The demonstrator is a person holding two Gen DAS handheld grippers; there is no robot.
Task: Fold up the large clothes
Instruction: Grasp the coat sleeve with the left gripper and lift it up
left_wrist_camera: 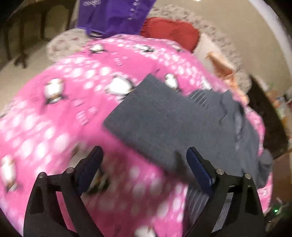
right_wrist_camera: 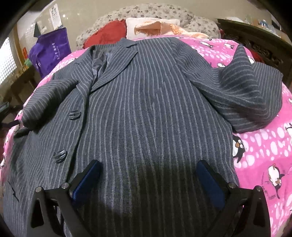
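Two views, very different coverage. Left wrist view was motion-blurred: left gripper (left_wrist_camera: 144, 155) had its jaws spread wide, nothing between them, over the pink penguin-print blanket (left_wrist_camera: 54, 118). Only part of the grey pinstriped coat (left_wrist_camera: 155, 120) showed here, a flat rectangular panel running diagonally from lower left to upper right, with rumpled fabric at its right end. Stripes barely readable through the blur. This view also caught the purple bag (left_wrist_camera: 113, 16) and red cushion (left_wrist_camera: 171, 31) beyond the blanket's far edge, plus dark furniture legs (left_wrist_camera: 20, 42) on the floor at left.

Right wrist view was sharp and showed nearly the whole coat (right_wrist_camera: 146, 109). It lay front-up on the blanket (right_wrist_camera: 264, 155), long axis running straight away from the camera, collar (right_wrist_camera: 116, 54) at the far end, hem end toward the gripper. Stripes ran along that same axis. Left front panel was folded open at the lapel, two dark buttons (right_wrist_camera: 74, 115) visible on it. One sleeve (right_wrist_camera: 246, 94) was bunched up on the right side, partly raised off the blanket; the other sleeve (right_wrist_camera: 49, 102) lay across the left front. Right gripper (right_wrist_camera: 148, 178) was released, jaws wide apart, hovering just over the lower coat body, shadow on the cloth beneath; contact unclear. Behind the collar: red cushion (right_wrist_camera: 107, 32), peach cloth (right_wrist_camera: 164, 27), floral pillow (right_wrist_camera: 146, 11).
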